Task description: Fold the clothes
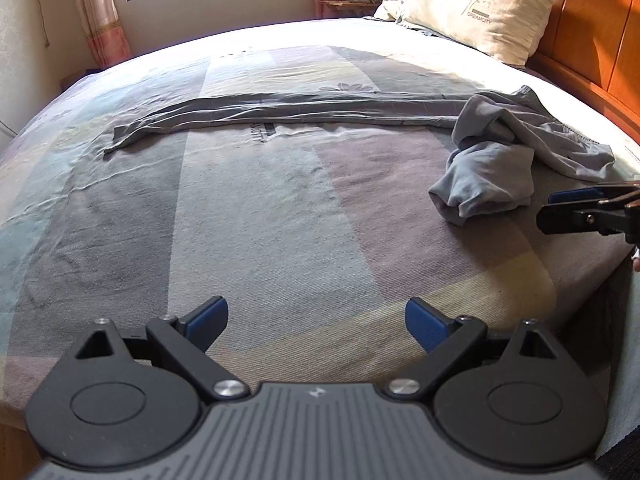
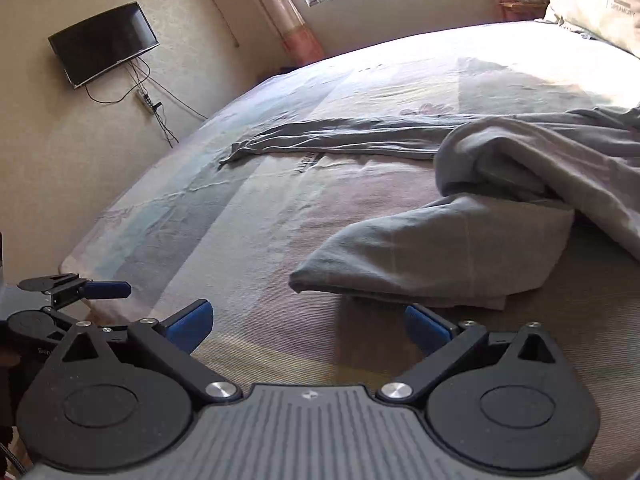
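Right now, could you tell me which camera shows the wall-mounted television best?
The right wrist view: the dark television hangs in full on the beige wall, upper left, with cables trailing beneath it. The left wrist view shows none of it; there, only the window, curtains, bed and pillow appear.

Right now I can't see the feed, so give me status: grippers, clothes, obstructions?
Left gripper open, empty. Right gripper open, just short of the crumpled grey garment. One leg lies stretched across the bed. Nothing in the way.
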The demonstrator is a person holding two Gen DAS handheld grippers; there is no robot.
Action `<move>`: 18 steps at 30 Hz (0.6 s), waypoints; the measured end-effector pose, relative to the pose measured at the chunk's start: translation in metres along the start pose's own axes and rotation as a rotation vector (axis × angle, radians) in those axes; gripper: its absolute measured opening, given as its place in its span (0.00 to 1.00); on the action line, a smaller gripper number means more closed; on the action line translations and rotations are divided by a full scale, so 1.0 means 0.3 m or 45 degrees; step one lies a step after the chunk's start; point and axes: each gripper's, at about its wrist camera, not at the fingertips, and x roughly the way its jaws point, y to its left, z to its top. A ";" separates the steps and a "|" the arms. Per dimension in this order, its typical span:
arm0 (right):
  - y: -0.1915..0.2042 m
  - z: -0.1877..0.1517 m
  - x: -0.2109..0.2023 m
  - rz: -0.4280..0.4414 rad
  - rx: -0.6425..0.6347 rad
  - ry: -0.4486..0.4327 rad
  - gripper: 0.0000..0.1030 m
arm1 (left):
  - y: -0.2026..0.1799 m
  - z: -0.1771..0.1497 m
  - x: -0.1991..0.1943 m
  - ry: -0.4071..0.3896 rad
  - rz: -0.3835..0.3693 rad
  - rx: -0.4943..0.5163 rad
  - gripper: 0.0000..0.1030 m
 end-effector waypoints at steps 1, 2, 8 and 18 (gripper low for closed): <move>-0.015 -0.008 -0.020 -0.065 -0.017 -0.008 1.00 | -0.022 0.010 0.013 0.002 -0.005 0.011 0.93; -0.035 -0.016 -0.034 -0.144 -0.033 -0.011 1.00 | -0.043 0.020 0.025 0.005 -0.011 0.022 0.93; -0.183 -0.072 -0.026 -0.417 0.010 0.021 1.00 | -0.172 0.081 0.102 0.020 -0.044 0.087 0.93; -0.214 -0.155 0.001 -0.418 -0.166 -0.027 1.00 | -0.345 0.176 0.230 0.072 -0.022 0.184 0.93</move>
